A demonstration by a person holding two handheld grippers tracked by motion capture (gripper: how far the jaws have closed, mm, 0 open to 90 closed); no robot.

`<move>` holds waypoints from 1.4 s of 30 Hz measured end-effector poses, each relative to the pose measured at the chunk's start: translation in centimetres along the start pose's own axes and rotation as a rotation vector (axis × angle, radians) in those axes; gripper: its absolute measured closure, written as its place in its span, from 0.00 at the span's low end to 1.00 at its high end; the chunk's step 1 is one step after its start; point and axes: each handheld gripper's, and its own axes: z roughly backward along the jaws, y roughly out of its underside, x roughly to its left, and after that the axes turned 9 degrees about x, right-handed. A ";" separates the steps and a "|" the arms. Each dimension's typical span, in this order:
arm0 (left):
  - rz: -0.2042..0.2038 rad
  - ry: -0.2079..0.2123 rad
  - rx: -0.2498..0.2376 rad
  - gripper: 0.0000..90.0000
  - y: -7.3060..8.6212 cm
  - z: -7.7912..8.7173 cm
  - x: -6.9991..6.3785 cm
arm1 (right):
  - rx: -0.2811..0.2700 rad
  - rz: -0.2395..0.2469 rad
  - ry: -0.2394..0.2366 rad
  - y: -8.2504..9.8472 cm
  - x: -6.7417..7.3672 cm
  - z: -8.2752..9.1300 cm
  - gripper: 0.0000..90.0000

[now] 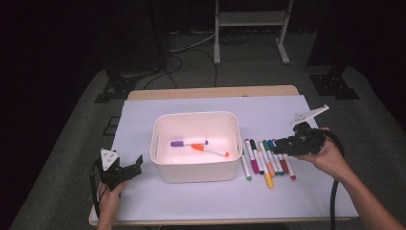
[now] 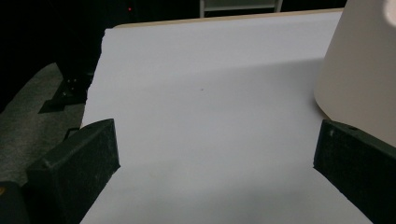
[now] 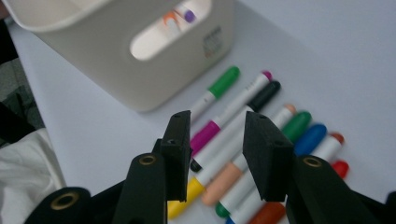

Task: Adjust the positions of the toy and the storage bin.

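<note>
A white bin (image 1: 196, 165) stands mid-table with a purple marker (image 1: 188, 143) and an orange marker (image 1: 209, 150) lying inside. To its right, several capped markers (image 1: 268, 160) lie side by side on the white sheet. My right gripper (image 1: 276, 143) hovers just over the far ends of that row. In the right gripper view its jaws (image 3: 217, 135) stand partly apart above the magenta marker (image 3: 205, 133) and its neighbours, gripping nothing. My left gripper (image 1: 136, 165) rests left of the bin, open and empty (image 2: 215, 144), with the bin's wall (image 2: 359, 70) at its right.
The white sheet (image 1: 143, 115) covers most of the wooden table, whose back edge (image 1: 210, 91) shows beyond it. Dark floor, cables and a white stand's legs (image 1: 251, 43) lie behind. The right gripper's cable (image 1: 333, 201) hangs off the table's front right.
</note>
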 end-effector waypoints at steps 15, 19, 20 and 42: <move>-0.001 -0.001 0.002 0.00 0.0 0.0 0.0 | 0.054 -0.188 0.104 6.8 -4.5 -3.0 0.68; -0.002 0.000 0.002 0.00 0.0 0.0 0.0 | 0.063 -0.200 0.118 7.0 -4.9 -3.6 0.68; -0.002 0.000 0.001 0.00 0.0 0.0 0.0 | 0.069 -0.202 0.139 6.9 -4.9 -4.0 0.68; -0.007 -0.001 -0.001 0.00 0.0 0.0 -0.1 | 0.089 -0.304 0.283 9.6 -5.9 -3.6 0.84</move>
